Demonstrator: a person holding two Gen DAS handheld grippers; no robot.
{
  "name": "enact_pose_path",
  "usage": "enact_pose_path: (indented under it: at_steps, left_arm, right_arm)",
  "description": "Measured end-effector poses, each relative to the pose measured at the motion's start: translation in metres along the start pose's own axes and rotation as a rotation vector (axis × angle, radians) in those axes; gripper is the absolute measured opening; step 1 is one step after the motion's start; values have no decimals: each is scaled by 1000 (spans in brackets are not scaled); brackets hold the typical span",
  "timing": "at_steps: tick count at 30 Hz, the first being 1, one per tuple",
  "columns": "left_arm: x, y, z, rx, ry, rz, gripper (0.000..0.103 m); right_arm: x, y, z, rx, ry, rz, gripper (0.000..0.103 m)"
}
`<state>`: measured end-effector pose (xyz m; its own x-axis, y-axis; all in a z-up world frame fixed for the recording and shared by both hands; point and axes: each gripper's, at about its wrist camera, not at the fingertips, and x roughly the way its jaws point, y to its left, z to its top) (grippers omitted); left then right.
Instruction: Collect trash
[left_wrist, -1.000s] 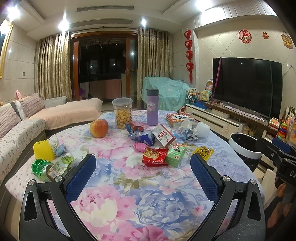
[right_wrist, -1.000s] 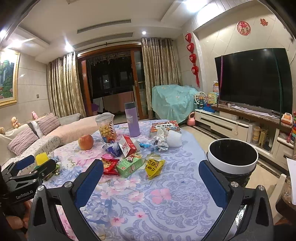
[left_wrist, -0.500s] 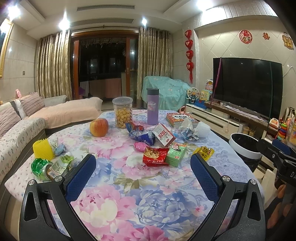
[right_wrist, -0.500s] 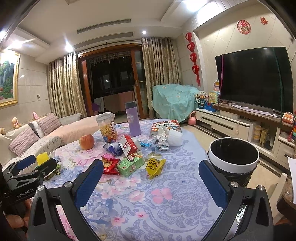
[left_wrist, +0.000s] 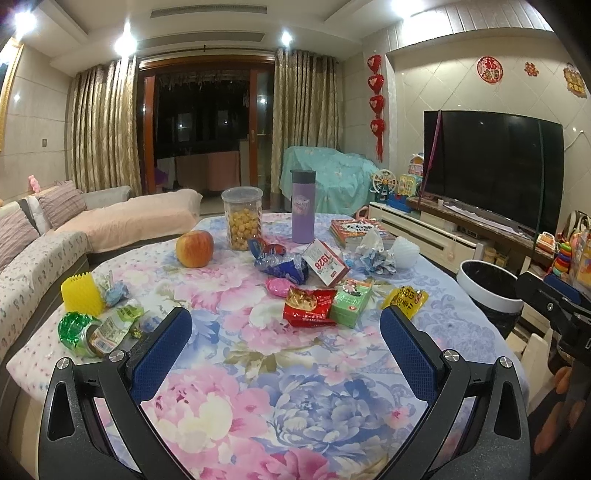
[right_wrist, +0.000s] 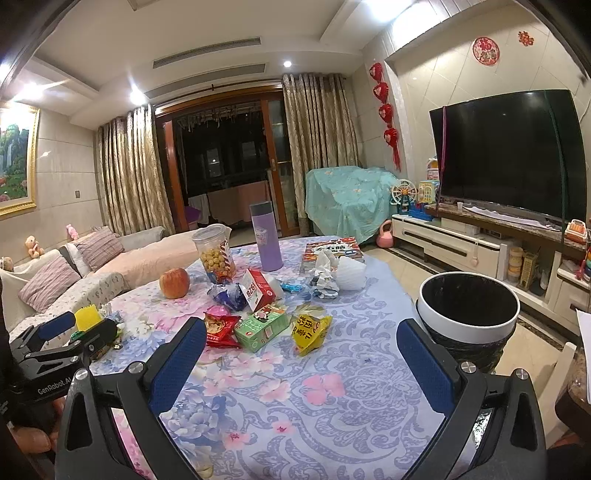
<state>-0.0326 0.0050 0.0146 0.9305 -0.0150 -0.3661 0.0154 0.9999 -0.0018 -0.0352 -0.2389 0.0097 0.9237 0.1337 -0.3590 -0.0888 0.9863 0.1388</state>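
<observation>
Both tools hang over the near edge of a table (left_wrist: 295, 406) draped in a soft cloth printed with large pink and blue peonies. The left gripper (left_wrist: 284, 332) has its two blue, fine-gridded pads spread wide with nothing between them, and the right gripper (right_wrist: 301, 345) is spread the same way, empty. The trash lies scattered mid-table: a crinkled red snack bag (left_wrist: 308, 308) touching a green carton (left_wrist: 351, 301) that lies on its side, a creased yellow foil packet (left_wrist: 404, 297) just beside them, a crushed blue wrapper (left_wrist: 284, 266), a red-and-white box marked 1928 (left_wrist: 325, 262) tilted against it, and crumpled paper (left_wrist: 373, 254) next to a white ribbed foam piece (left_wrist: 404, 251) (possibly fruit netting; the view is too soft to be sure). Near the left edge sit glossy green wrappers (left_wrist: 92, 328) and a spiky yellow piece (left_wrist: 81, 293). A round, smooth apple (left_wrist: 194, 248), a clear plastic jar of puffed balls (left_wrist: 242, 218) and a matte purple flask (left_wrist: 303, 206) stand upright behind. A round white-rimmed bin (right_wrist: 469, 314) with a dark liner stands off the table's right side.
</observation>
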Motion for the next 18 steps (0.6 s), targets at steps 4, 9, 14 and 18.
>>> enact_pose_path:
  at_steps: [4,9,14,18]
  left_arm:
    - [10,3,-2,-3,28,3,103]
    - [36,8,-5,-12,104,-7,103]
    - [65,11,-8,-11,164,-7,103]
    - [93,11,-11,-24,215,-22,103]
  right_arm:
    - [5,2,-1,-2,21,17,103]
    - [21,0,-2,-7,19,47,103]
    - [49,-11,-4,71,104,71,103]
    - [77,-16,-7,57,149,64,103]
